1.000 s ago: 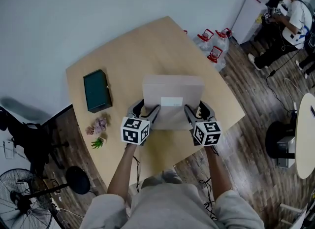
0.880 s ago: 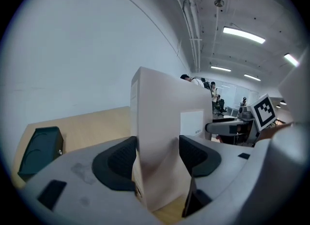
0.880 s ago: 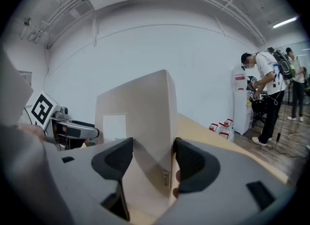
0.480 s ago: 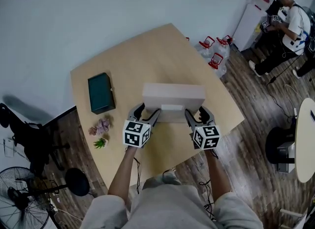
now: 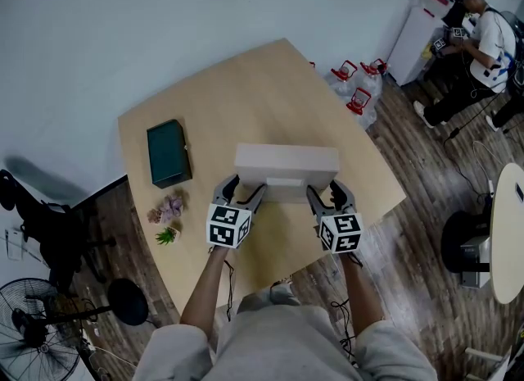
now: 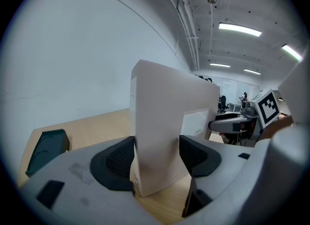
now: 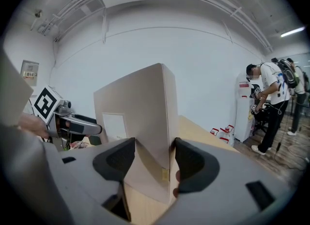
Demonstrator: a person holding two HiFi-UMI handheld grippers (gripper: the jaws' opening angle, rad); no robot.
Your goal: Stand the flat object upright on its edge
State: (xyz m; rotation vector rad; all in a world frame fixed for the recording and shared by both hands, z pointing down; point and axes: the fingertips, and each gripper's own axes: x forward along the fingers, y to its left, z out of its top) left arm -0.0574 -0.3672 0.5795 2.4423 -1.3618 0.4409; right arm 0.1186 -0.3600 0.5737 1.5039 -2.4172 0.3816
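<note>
**Cardboard box up on its edge, both grippers clamped on it**

Head view: the cardboard box (image 5: 286, 166) stands near the middle of the wooden table (image 5: 246, 76), its broad labelled face towards the person. The left gripper (image 5: 242, 189) holds the box's lower left end and the right gripper (image 5: 326, 192) its lower right end. A green case (image 5: 168, 152) and a small plant (image 5: 166, 237) lie well apart at the table's left.

Left gripper view: both pads press the box's two broad faces, and the box rises almost vertically. Its bottom corner looks to be at the tabletop.

Right gripper view: the jaws pinch the box's right end the same way.

Judged from this, the lift onto the edge is essentially done. What is left is to let go and see that the box balances.
</note>
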